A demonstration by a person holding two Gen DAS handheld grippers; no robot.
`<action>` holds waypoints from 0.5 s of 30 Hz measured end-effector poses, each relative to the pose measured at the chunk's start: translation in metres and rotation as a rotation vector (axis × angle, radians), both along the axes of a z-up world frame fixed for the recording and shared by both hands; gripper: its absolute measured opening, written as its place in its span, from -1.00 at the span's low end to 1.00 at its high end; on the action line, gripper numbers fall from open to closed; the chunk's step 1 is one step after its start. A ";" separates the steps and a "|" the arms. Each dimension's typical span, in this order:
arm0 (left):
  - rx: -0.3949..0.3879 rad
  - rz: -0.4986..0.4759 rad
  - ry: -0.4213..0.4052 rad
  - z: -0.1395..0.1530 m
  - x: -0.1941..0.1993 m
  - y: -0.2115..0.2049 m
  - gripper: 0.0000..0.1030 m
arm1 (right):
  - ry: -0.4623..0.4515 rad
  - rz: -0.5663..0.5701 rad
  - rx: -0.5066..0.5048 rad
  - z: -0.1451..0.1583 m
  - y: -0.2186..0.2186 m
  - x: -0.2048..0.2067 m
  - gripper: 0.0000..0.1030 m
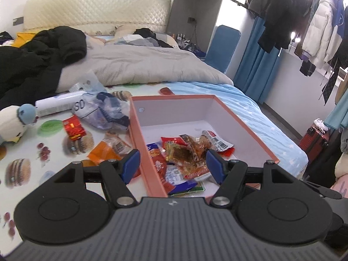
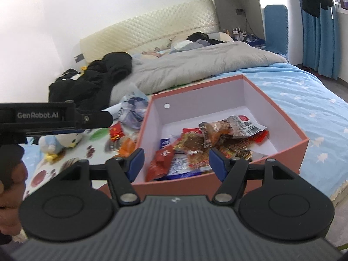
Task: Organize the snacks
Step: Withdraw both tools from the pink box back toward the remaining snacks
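Note:
A pink open box [image 1: 139, 130] lies on the bed, holding several snack packets [image 1: 189, 152] in a loose pile. My left gripper [image 1: 173, 164] hovers open over the box's near left wall, with nothing between its blue pads. Left of the box lie a red packet [image 1: 74, 128], an orange packet [image 1: 104, 150] and a clear bag [image 1: 104, 111]. In the right wrist view my right gripper [image 2: 176, 163] is open above the box's [image 2: 206, 102] near wall and the snack packets [image 2: 217, 139], holding nothing. The left gripper's body [image 2: 54, 117] and the hand [image 2: 10, 174] on it show at the left.
A plush toy [image 1: 13, 126] and a white tube [image 1: 58, 104] lie left of the snacks. A grey quilt [image 1: 141, 65] and a black jacket [image 1: 43, 52] cover the far bed. The bed's edge drops at the right, near a red suitcase [image 1: 315, 137] and hanging clothes [image 1: 293, 10].

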State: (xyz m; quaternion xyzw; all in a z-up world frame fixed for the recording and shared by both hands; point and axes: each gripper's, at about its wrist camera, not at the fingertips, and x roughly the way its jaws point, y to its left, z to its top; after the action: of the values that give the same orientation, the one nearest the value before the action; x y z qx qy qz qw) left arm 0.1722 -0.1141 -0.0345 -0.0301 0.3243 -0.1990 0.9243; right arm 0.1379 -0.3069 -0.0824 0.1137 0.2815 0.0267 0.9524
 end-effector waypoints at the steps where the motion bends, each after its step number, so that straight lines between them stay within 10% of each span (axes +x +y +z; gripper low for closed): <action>1: 0.007 0.003 -0.005 0.001 -0.005 0.003 0.40 | -0.003 0.001 -0.001 0.001 0.002 -0.003 0.31; 15: 0.003 0.067 -0.024 0.007 -0.068 0.040 0.40 | -0.023 0.063 -0.013 0.005 0.032 -0.049 0.31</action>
State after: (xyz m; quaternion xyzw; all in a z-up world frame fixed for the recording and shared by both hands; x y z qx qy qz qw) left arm 0.1047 -0.0739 -0.0276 -0.0374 0.3122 -0.1677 0.9343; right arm 0.0892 -0.2748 -0.0772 0.0980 0.2742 0.0563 0.9550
